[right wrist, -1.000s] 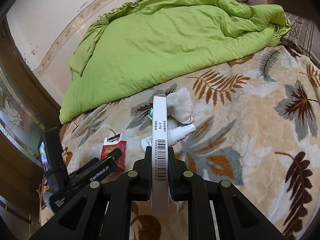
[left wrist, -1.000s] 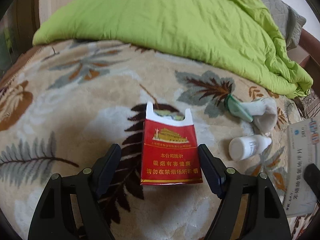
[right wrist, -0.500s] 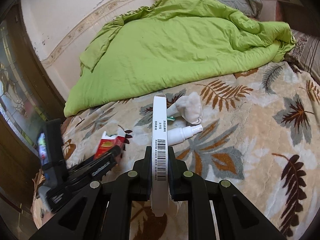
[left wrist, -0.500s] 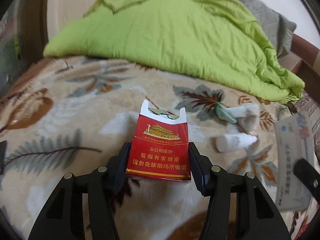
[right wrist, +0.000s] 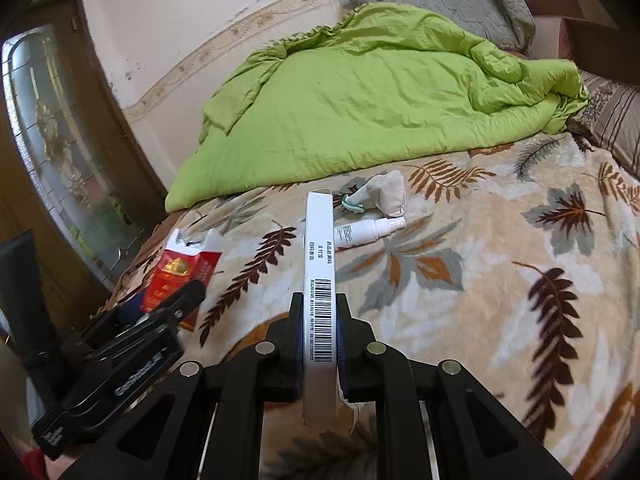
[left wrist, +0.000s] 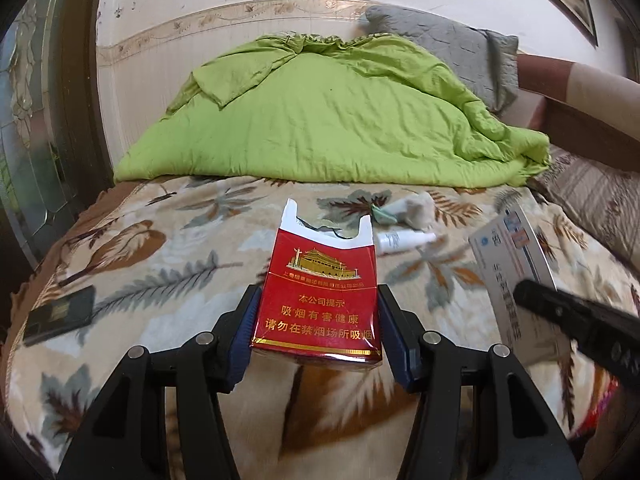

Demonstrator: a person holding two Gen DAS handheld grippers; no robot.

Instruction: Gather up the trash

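Observation:
A red cigarette pack (left wrist: 316, 300) with a torn white top is clamped by its sides in my left gripper (left wrist: 318, 320) and hangs above the leaf-patterned blanket (left wrist: 168, 264). My right gripper (right wrist: 319, 312) is shut on a thin white medicine box (right wrist: 319, 248), which stands on edge with its barcode facing up. That box (left wrist: 512, 256) also shows at the right of the left wrist view. In the right wrist view the pack (right wrist: 172, 276) is at the left. On the blanket beyond lie a white spray bottle (right wrist: 368, 230) and a crumpled off-white wad (right wrist: 386, 196) with a green scrap (right wrist: 354, 204).
A rumpled green quilt (left wrist: 320, 120) covers the far half of the bed, with a grey pillow (left wrist: 440, 44) behind it at the wall. A dark flat object (left wrist: 60, 314) lies near the bed's left edge. A wood-framed glass door (right wrist: 60, 140) stands on the left.
My left gripper closed on the cigarette pack and lifted it off the blanket. Both grippers drew back from the bed, and the right one kept its hold on the white box.

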